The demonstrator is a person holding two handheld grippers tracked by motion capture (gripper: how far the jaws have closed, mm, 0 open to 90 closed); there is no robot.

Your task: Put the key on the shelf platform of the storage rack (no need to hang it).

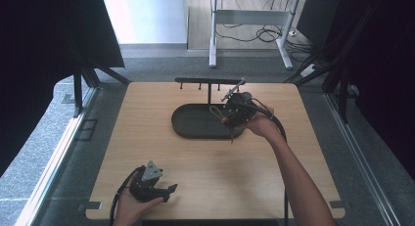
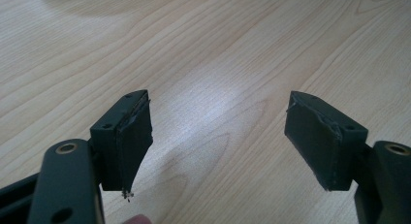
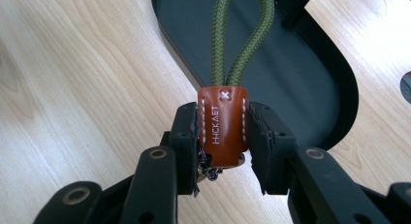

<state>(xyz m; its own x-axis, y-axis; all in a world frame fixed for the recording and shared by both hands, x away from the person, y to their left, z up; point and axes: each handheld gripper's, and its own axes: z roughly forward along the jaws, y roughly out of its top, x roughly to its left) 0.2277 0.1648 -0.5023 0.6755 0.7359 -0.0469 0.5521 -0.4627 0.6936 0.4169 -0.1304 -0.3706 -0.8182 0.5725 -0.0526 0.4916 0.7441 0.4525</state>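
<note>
We hold the key fob by its brown leather tab in the clamped right gripper, above the near-right end of the black tray. Its green cord loop points away from the jaws, toward the hook rack beyond. The left gripper rests open, farther off. The hooks are small, probably four.

Tray centre of tabletop, rack behind it; keychain in right tool over tray's right end; left tool lower left.
</note>
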